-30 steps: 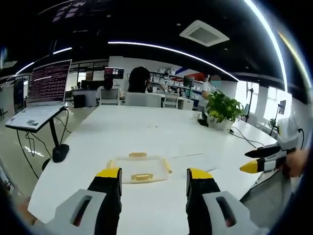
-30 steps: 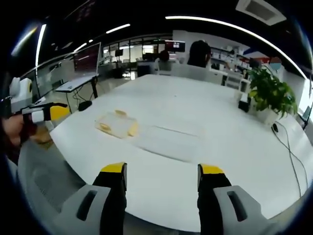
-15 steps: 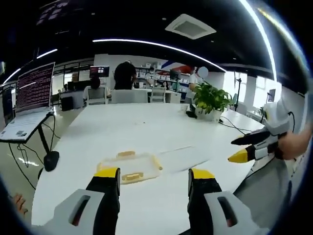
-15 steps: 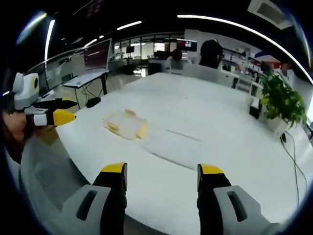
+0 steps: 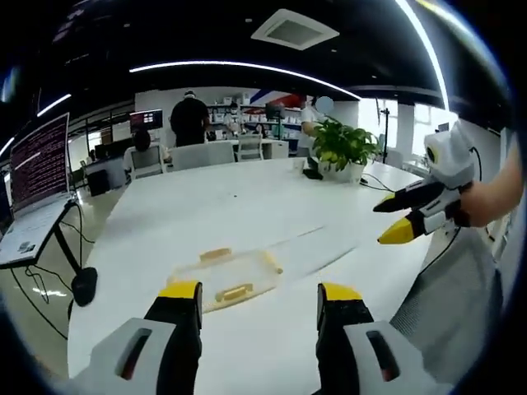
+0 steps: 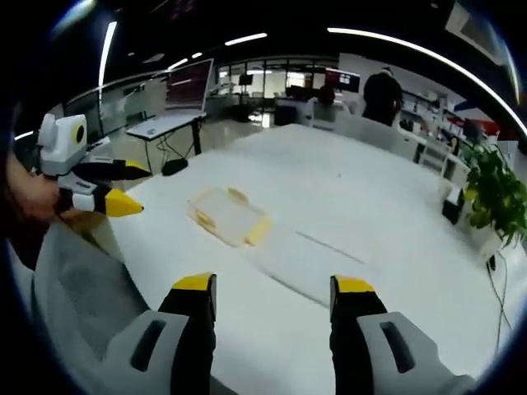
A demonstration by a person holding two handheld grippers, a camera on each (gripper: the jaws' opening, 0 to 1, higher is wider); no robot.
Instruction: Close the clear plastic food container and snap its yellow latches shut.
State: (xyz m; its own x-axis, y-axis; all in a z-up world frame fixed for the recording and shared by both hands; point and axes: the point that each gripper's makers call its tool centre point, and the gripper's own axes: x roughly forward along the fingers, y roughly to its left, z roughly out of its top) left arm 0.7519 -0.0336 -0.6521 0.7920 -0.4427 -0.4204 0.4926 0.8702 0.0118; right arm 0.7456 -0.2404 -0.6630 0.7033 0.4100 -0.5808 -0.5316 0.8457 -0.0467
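Left gripper view, container: the clear plastic food container (image 5: pixel 224 279) lies flat on the white bench (image 5: pixel 247 206), just beyond the left tongs (image 5: pixel 260 296), toward 11 o'clock from their tips.
Latches: a yellow latch (image 5: pixel 216 255) shows on the far edge, another on the near edge; whether they are snapped I cannot tell.
Lid: a clear flat sheet (image 5: pixel 321 251) lies beside the container at 2 o'clock; it may be the lid, too faint to confirm.
Left tongs: spread wide, holding nothing, above the bench.
Right tongs: in the left gripper view they (image 5: pixel 391 220) hang at 3 o'clock, tips a little apart; in the right gripper view their jaws stand spread and empty.
Change: compared with a second ago the container sits larger and nearer the jaws in both views, and the potted plant (image 5: pixel 339 148) has slid toward centre, so both hands have come in.
Meaning: an approach, judged; nothing is touched, closing not yet begun.
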